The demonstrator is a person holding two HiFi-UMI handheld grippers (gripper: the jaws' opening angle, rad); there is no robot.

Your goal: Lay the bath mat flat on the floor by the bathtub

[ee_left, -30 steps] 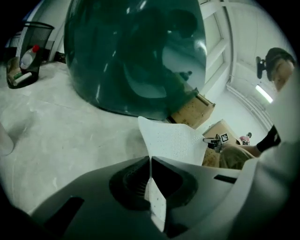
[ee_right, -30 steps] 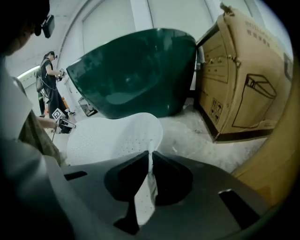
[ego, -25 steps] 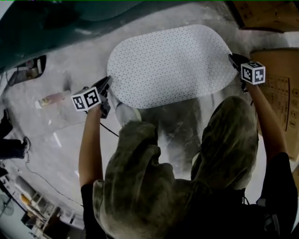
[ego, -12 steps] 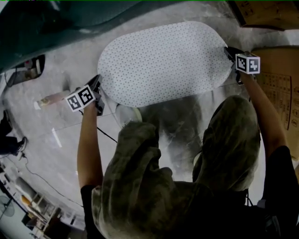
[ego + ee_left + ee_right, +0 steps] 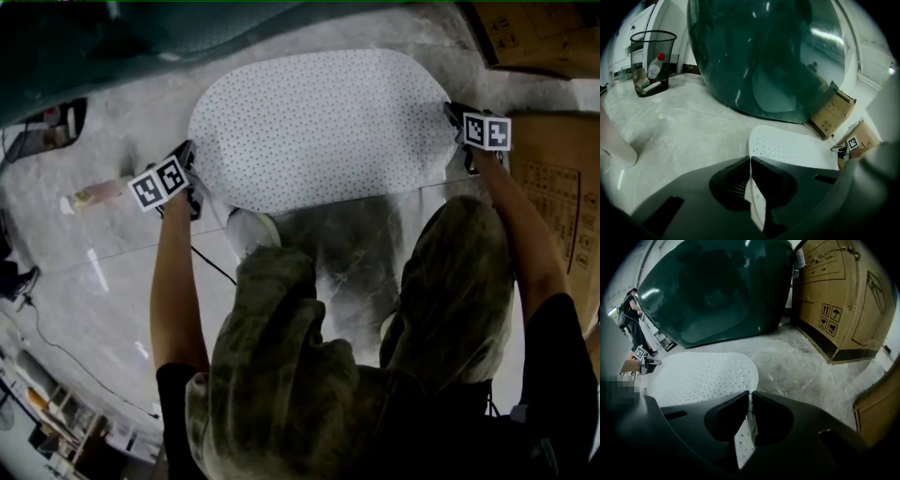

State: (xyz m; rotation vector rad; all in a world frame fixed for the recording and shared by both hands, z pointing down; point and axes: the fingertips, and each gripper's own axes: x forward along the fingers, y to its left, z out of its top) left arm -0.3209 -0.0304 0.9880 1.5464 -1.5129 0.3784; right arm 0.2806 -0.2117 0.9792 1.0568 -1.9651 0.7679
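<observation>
Head view shows the white bath mat (image 5: 323, 127) stretched out wide between the two grippers. It has rounded ends and lots of tiny dots. The left gripper (image 5: 190, 153) pinches the mat's left end and the right gripper (image 5: 451, 112) pinches its right end. The mat sits low over the grey floor (image 5: 112, 272), just beside the dark green bathtub (image 5: 94, 47). I cannot tell if it touches the floor yet.

Left gripper view shows that gripper's jaws squeezed together on the mat's thin edge, and a flap of the mat (image 5: 754, 201) sticks back between them. The rest of the mat (image 5: 792, 147) runs away toward the other gripper (image 5: 841, 148).

Right gripper view shows the same thing: the jaws are clamped on the mat's edge, with a small dotted flap (image 5: 746, 434) poking through. The mat (image 5: 703, 376) lies in front of the bathtub (image 5: 712, 296).

Each gripper carries a cube with black and white square marks. A big cardboard box (image 5: 834, 296) stands near the tub. It has two arrows pointing up (image 5: 826, 309) and some other small signs printed on it. The words on the boxes are too small to read. A wire bin (image 5: 651, 61) with a red-capped bottle (image 5: 654, 67) stands further off.
</observation>
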